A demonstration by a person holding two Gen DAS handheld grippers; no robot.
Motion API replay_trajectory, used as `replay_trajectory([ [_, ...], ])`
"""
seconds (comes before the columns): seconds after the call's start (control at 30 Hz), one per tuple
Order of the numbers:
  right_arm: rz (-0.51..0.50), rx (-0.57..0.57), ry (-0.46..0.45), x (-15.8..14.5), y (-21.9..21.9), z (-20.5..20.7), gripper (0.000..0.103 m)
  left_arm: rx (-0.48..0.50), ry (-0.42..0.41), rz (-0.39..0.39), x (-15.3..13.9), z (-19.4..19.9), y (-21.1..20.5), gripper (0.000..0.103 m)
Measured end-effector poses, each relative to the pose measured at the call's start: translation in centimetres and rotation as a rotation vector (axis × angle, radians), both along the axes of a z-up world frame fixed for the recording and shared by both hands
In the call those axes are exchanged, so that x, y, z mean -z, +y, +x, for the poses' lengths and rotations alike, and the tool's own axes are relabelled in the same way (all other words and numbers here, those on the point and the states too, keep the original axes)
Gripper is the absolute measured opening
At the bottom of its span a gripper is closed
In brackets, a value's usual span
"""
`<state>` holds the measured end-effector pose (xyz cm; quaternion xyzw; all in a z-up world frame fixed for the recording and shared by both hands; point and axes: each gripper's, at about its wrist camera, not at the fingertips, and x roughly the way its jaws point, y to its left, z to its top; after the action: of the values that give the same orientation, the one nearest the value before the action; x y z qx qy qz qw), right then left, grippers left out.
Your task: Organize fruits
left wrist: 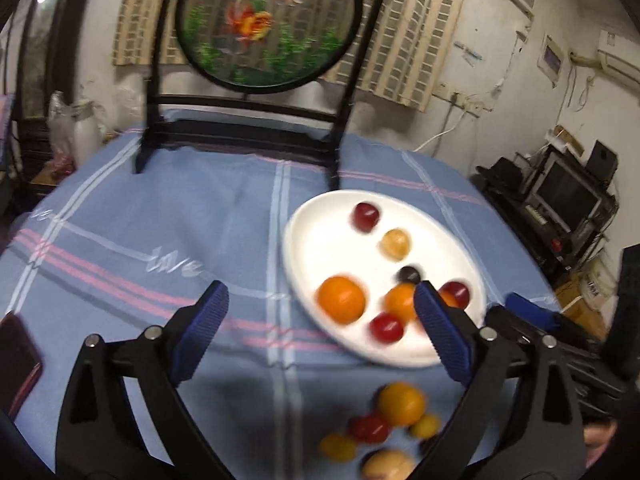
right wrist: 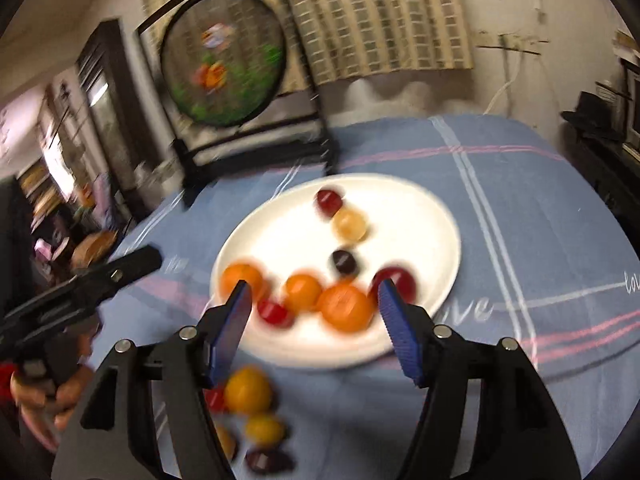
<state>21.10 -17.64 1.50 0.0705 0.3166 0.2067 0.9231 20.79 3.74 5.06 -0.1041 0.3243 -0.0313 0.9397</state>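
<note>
Blue checked tablecloth [left wrist: 120, 240] with pink and white stripes across the whole lower half of both views. Round goldfish screen [left wrist: 270, 20] on a black stand at top centre of the left view, upper left of the right view [right wrist: 224, 58], blurred there.

White plate [left wrist: 316, 232] right of centre in the left view, centre of frame in the right view [right wrist: 420, 208]. On the plate in the right view: large orange [right wrist: 346, 306] at the near edge between the fingertips, second orange [right wrist: 242, 278] at the plate's left side, smaller orange [right wrist: 302, 292] between them, red fruit [right wrist: 274, 312] just beside it, red fruit [right wrist: 396, 282] at right partly behind the right finger, dark plum [right wrist: 344, 262] mid-plate, pale yellow fruit [right wrist: 350, 222] and dark red fruit [right wrist: 329, 201] touching toward the far rim.

Loose pile of fruit [left wrist: 402, 404] on the cloth below the plate, bottom centre of the left view: orange, red, small yellow ones, a pale one at the bottom edge. Same pile [right wrist: 248, 390] at lower left of the right view, partly behind the left finger.

Left tongs [left wrist: 322, 334] wide open, nothing between the blue pads, above cloth and plate edge. Right tongs [right wrist: 314, 320] wide open, empty, above the near rim of the plate. Right tongs also seen at the right edge of the left view [left wrist: 532, 312]; left tongs at the left edge of the right view [right wrist: 120, 270], hand [right wrist: 60, 396] on the grip.

Dark red phone [left wrist: 16, 364] at lower left of the left view. All motion-blurred.
</note>
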Motion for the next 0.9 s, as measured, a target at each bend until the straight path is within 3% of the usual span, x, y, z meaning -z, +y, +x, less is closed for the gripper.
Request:
replay_trajectory([
  [0.17, -0.197, -0.126, 0.048, 2.4, 3.0, -4.1, 0.066, -0.041, 0.035, 0.045, 1.1, -2.3, 1.1, 0.096],
  [0.4, -0.344, -0.201, 0.089, 4.1, 4.7, -6.1, 0.066, -0.109, 0.053, 0.016, 1.3, -3.0, 3.0, 0.099],
  [0.53, -0.348, -0.21, 0.109, 4.7, 4.7, -6.1, 0.066, -0.099, 0.087, -0.015, 1.8, -2.6, 3.2, 0.099],
  [0.9, -0.371, -0.233, 0.132, 5.9, 5.2, -6.2, 0.066, -0.085, 0.085, 0.013, 1.8, -2.8, 2.4, 0.099],
])
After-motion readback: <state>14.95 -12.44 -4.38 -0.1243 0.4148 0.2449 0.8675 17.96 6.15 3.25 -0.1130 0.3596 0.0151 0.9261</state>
